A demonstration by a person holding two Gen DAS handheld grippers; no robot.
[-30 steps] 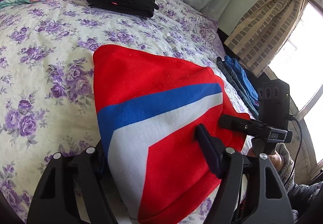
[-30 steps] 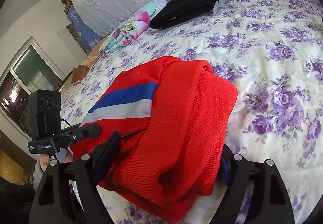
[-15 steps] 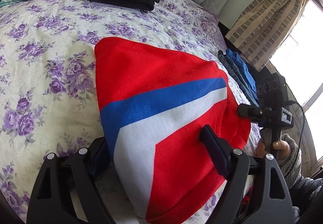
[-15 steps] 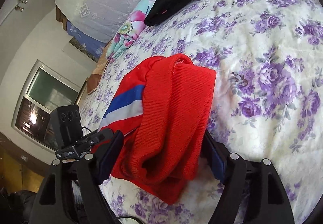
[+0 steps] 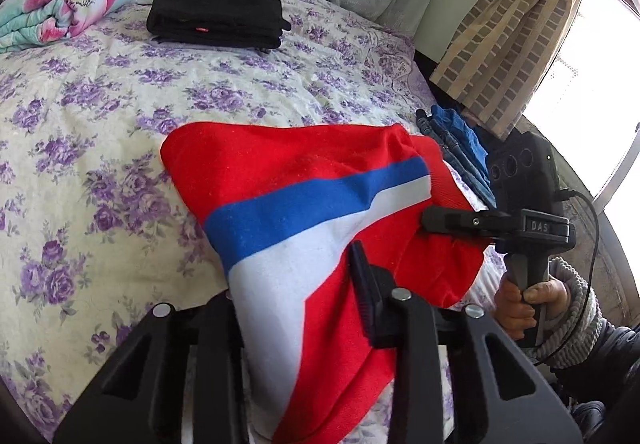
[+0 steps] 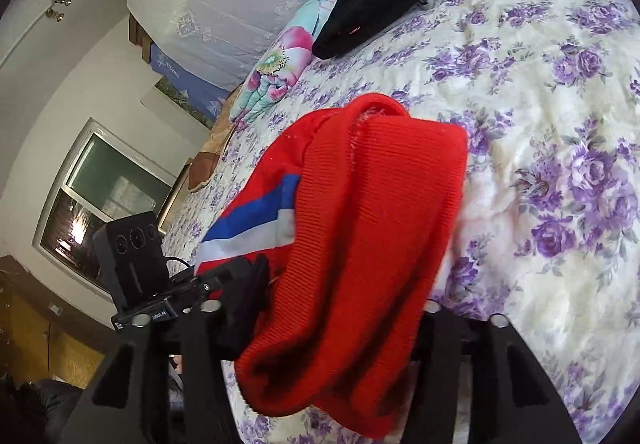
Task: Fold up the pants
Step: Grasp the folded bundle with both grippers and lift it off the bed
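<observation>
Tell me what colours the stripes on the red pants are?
The red knit pants have one blue stripe and one white stripe beside it, clearest in the left wrist view.

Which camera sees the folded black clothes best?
The left wrist view. There the folded black clothes lie flat and whole on the flowered bedspread, beyond the red pants, with a small red tag showing. In the right wrist view the same pile is tilted and foreshortened near the top edge.

Daylight floods in from the blown-out white window (image 5: pixel 596 92) beside the checked beige curtain (image 5: pixel 500 24), lighting the purple-flowered bedspread (image 5: pixel 80 116) evenly with soft shadows. Both fisheye views curve strongly, with dark vignetted corners. The red knitted fabric (image 6: pixel 372 244) nearest the right lens looks slightly soft.
</observation>
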